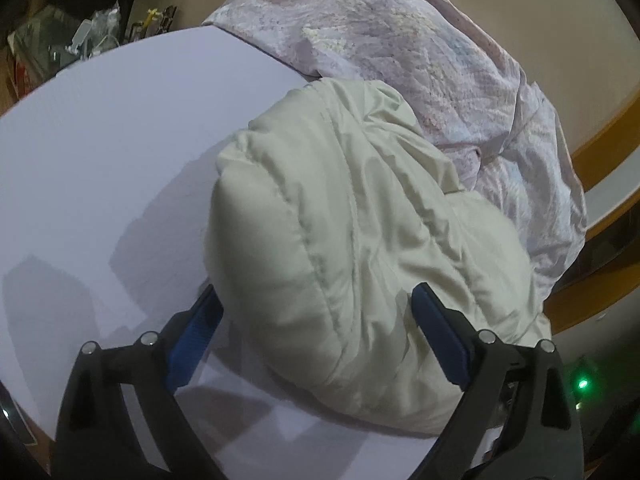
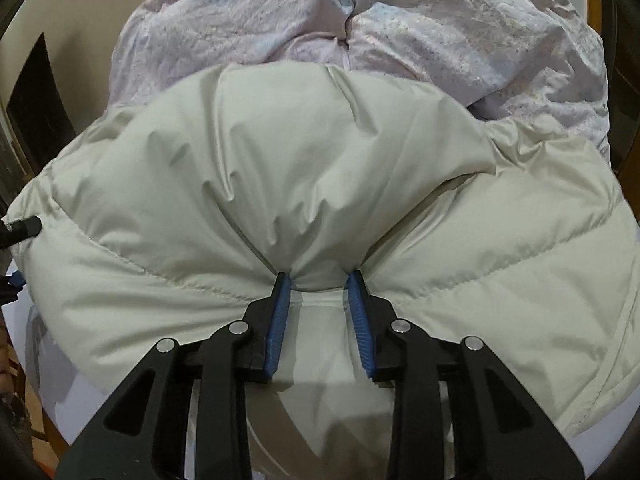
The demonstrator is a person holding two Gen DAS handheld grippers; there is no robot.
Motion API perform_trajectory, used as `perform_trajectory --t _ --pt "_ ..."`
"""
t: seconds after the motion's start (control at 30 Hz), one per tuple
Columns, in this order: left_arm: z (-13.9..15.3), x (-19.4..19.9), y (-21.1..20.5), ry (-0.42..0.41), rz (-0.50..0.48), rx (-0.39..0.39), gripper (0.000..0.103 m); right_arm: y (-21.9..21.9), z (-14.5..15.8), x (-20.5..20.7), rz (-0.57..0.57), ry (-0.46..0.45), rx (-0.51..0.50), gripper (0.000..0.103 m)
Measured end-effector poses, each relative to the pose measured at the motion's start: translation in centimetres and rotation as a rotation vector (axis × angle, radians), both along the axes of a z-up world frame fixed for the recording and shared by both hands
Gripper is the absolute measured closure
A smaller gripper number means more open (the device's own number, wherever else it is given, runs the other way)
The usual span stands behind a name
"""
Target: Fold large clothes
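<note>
A white table (image 1: 100, 140) carries a patterned lilac quilt (image 1: 400, 40) at its far side and, near it, the bunched cream puffer jacket (image 2: 280, 152). The right gripper (image 2: 320, 280) pinches a gathered fold of the jacket between its blue fingers (image 2: 278, 312). The left gripper (image 1: 316, 304) has its fingers wide apart, straddling the jacket's near bulge.

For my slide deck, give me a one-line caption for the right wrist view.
Right gripper pinching a bunched fold of the cream puffer jacket, lilac floral quilt heaped behind.

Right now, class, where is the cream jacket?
The jacket lies bunched on the white table, against the lilac quilt behind it. The right gripper pinches its near edge.
</note>
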State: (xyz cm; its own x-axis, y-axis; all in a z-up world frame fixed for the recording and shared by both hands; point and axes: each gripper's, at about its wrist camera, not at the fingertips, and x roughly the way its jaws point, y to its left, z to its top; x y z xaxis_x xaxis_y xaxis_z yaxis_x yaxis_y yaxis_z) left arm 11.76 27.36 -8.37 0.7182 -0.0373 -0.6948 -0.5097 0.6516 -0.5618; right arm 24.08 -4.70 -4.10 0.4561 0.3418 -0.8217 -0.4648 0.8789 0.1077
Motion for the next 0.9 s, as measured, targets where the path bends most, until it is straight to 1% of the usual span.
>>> perform_trajectory --t 0.13,0.37,0.43,0.47,0.5,0.53,0.57,0.6,0.67,0.8,0.9 --pt "-0.1 0.4 0.6 -0.018 0.015 -0.028 0.010 -0.5 -0.4 0.5 -0.002 0.043 0.044 0.071" --pt "-1.6 1.5 1.1 -0.049 0.026 -0.120 0.017 -0.6 -0.6 0.7 -0.005 0.049 0.065 0.071" --pt "-1.9 1.7 1.2 -0.061 0.027 -0.146 0.023 -0.6 -0.6 0.8 -0.005 0.047 0.066 0.071" --pt "-1.9 1.8 1.2 -0.062 0.029 -0.150 0.029 -0.6 -0.6 0.8 -0.005 0.049 0.067 0.071" --pt "-1.7 1.9 1.2 -0.061 0.028 -0.147 0.037 -0.6 -0.6 0.8 -0.006 0.052 0.069 0.071" --pt "-1.2 2.0 1.2 -0.058 0.026 -0.138 0.041 -0.6 -0.7 0.8 -0.007 0.054 0.070 0.071" --pt "-0.7 2.1 1.2 -0.059 0.023 -0.128 0.050 -0.6 -0.6 0.7 -0.007 0.052 0.071 0.071" --pt "-0.3 2.1 1.2 -0.060 0.020 -0.123 0.057 -0.6 -0.6 0.8 -0.007 0.053 0.072 0.071" --pt "0.8 2.2 1.1 -0.061 0.004 -0.102 0.064 -0.6 -0.7 0.7 -0.008 0.052 0.074 0.071" --pt "3.0 2.3 0.1 -0.076 -0.024 -0.035 0.070 -0.7 -0.7 0.8 -0.009 0.052 0.081 0.071" --pt "5.0 2.4 -0.9 -0.109 -0.044 0.010 0.071 -0.7 -0.7 0.8 -0.008 0.055 0.087 0.071"
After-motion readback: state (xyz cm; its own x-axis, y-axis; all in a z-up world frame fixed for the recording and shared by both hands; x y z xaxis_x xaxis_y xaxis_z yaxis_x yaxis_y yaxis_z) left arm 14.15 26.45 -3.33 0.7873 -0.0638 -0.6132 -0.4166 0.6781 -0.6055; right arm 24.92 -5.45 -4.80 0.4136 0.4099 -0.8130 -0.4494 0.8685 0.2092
